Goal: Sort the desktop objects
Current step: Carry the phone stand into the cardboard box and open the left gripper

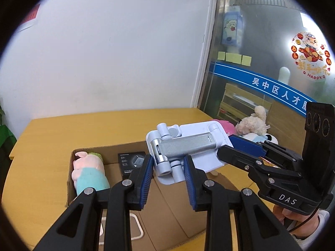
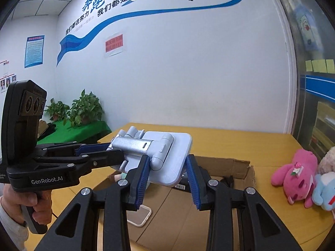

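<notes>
A folded white and silver stand [image 1: 184,146] hangs in the air above an open cardboard box [image 1: 71,179], held from both ends. My left gripper [image 1: 168,162] is shut on its hinged end, blue pads pressing on either side. In the right wrist view my right gripper [image 2: 167,163] is shut on the flat white plate of the stand [image 2: 167,152]. Each gripper shows in the other's view: the right gripper [image 1: 229,147] reaches in from the right, the left gripper [image 2: 114,148] from the left, each in a person's hand.
Inside the box lie a pink plush in teal clothes [image 1: 90,171], a small black carton [image 1: 130,163] and a white-rimmed phone case [image 2: 140,215]. Pink [image 2: 297,173], blue [image 2: 324,190] and cream [image 1: 253,121] plush toys sit on the yellow table [image 1: 83,129] to the right. Walls stand behind.
</notes>
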Available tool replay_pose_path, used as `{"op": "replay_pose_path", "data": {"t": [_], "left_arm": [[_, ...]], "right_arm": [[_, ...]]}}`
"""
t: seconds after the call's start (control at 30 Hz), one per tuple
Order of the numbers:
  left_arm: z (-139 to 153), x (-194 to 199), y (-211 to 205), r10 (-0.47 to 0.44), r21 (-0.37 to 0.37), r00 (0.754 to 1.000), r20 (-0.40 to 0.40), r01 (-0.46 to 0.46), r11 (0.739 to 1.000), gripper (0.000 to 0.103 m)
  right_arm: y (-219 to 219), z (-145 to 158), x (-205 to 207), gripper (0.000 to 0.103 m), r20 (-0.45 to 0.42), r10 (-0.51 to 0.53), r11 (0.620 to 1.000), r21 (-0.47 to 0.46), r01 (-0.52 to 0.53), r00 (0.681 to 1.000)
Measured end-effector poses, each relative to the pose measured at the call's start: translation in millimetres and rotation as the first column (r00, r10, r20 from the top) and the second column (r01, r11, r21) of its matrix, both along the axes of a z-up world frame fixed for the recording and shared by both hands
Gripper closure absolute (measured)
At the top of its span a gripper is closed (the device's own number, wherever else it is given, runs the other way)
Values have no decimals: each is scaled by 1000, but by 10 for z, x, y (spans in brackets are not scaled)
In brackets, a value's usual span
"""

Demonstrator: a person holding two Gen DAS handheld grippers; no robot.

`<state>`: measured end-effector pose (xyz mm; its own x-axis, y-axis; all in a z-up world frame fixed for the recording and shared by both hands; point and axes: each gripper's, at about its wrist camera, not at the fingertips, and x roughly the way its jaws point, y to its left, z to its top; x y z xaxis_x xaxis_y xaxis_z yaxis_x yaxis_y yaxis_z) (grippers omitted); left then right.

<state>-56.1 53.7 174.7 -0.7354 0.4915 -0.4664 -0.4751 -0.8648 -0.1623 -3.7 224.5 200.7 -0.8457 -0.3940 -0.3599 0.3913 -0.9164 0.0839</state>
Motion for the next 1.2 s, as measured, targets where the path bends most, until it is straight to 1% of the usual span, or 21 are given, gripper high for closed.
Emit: {"op": "replay_pose_path", "data": {"t": [0.1, 0.23, 0.4, 0.5, 0.6, 0.63, 0.67, 0.7, 0.73, 0.8, 0.83, 0.87, 0.93, 0.97, 1.0, 1.07, 1.1, 1.13, 1.17, 1.2], "left_arm": [[-93, -285, -31, 7, 5, 999, 44, -8, 1000, 74], [-290, -574, -70, 23, 1, 993, 115, -24, 1000, 75], [-699, -963, -96, 45, -25, 971, 236, -40, 999, 75], [-987, -1158, -117, 56, -23, 947, 315, -52, 998, 76], [-1244, -1304, -105, 66, -32, 919, 390, -58, 998, 76], [-1326, -1341, -89, 70, -42, 909, 412, -58, 997, 76], [-1419, -1381, -70, 74, -55, 894, 443, -55, 997, 76], [-1515, -1421, -51, 78, -67, 875, 477, -53, 996, 76], [-1595, -1455, -30, 85, -80, 859, 504, -51, 995, 76], [-1716, -1498, 17, 101, -114, 834, 543, -46, 992, 76], [-1781, -1520, 32, 112, -129, 819, 563, -47, 991, 77], [-1851, -1537, 44, 124, -142, 802, 585, -49, 989, 77], [-1964, -1557, 51, 143, -161, 776, 614, -54, 985, 77], [-2024, -1563, 45, 151, -170, 759, 634, -54, 984, 78], [-2038, -1564, 31, 157, -172, 752, 641, -59, 983, 78], [-2015, -1542, -7, 166, -170, 752, 638, -72, 983, 78], [-1988, -1517, -28, 163, -167, 756, 634, -73, 983, 78], [-1954, -1496, -51, 165, -166, 760, 629, -76, 983, 78], [-1853, -1417, -105, 175, -166, 778, 604, -92, 982, 78], [-1747, -1349, -151, 181, -164, 798, 575, -105, 981, 78]], "right_arm": [[-3, -53, -306, 69, 42, 8, 1000, -16, -7, 999], [-19, -302, -787, 69, 132, 25, 999, -42, -19, 991], [-100, -723, -1211, 69, 229, 38, 999, -37, -31, 973], [-139, -990, -1484, 69, 299, 56, 998, -38, -47, 953], [-122, -1303, -1680, 69, 395, 66, 998, -43, -53, 916], [-132, -1414, -1770, 69, 437, 65, 998, -36, -55, 897], [-135, -1492, -1815, 69, 464, 66, 998, -33, -57, 883], [-68, -1604, -1818, 69, 502, 65, 998, -30, -57, 863], [-64, -1702, -1888, 69, 547, 63, 998, -28, -57, 835], [-72, -1889, -1993, 69, 622, 55, 998, -13, -60, 781], [-89, -1938, -2018, 69, 645, 50, 998, -6, -60, 762], [-127, -2003, -2030, 69, 676, 44, 998, 1, -61, 736], [-144, -2114, -2087, 69, 716, 39, 998, 6, -61, 697], [-156, -2162, -2111, 69, 734, 37, 998, 6, -60, 678], [-167, -2221, -2129, 70, 749, 33, 998, 11, -61, 661], [-188, -2327, -2151, 70, 775, 33, 998, 12, -67, 631], [-193, -2338, -2142, 69, 779, 37, 998, 9, -70, 626], [-189, -2319, -2131, 68, 776, 41, 998, 2, -68, 629], [-179, -2276, -2110, 68, 772, 45, 998, -9, -60, 634], [-170, -2188, -2070, 68, 759, 40, 999, -12, -47, 650]]}}
